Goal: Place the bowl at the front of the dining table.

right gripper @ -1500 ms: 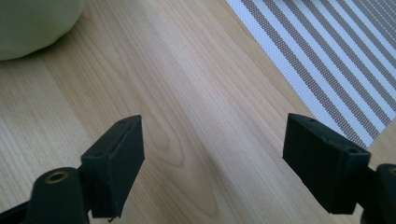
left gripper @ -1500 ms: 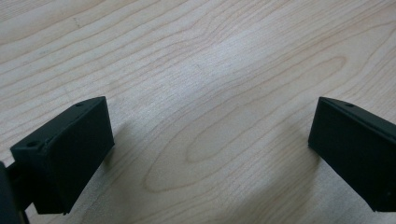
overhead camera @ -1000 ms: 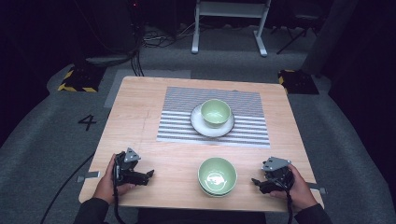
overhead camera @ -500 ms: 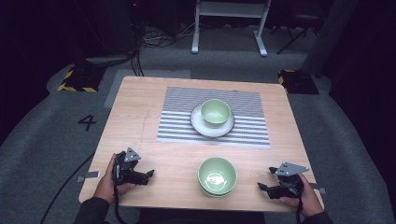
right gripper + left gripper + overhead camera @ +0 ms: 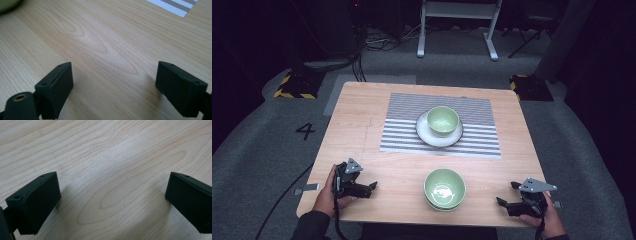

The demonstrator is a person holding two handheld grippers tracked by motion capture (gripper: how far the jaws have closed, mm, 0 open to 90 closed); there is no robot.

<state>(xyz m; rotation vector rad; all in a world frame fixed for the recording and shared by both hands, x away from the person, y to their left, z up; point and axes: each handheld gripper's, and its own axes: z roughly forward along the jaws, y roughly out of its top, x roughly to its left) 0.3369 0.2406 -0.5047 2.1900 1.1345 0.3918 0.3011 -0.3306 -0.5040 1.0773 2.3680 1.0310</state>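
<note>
A green bowl [image 5: 444, 187] is seen near the front edge of the table [image 5: 362, 125], apparently nested in or set on a second dish beneath it, though that cannot be made out with certainty. A second green bowl [image 5: 443, 120] is seated on a white plate [image 5: 427, 134] on the striped mat [image 5: 402, 125] farther back. The right hand-held gripper [image 5: 507, 204] is held at the near right corner, well apart from the near bowl; its jaws have just been opening and stand wide with nothing between them. The left hand-held gripper [image 5: 371, 187] rests at the near left, jaws likewise spread over bare wood. The placing is judged done, with little left to do.
</note>
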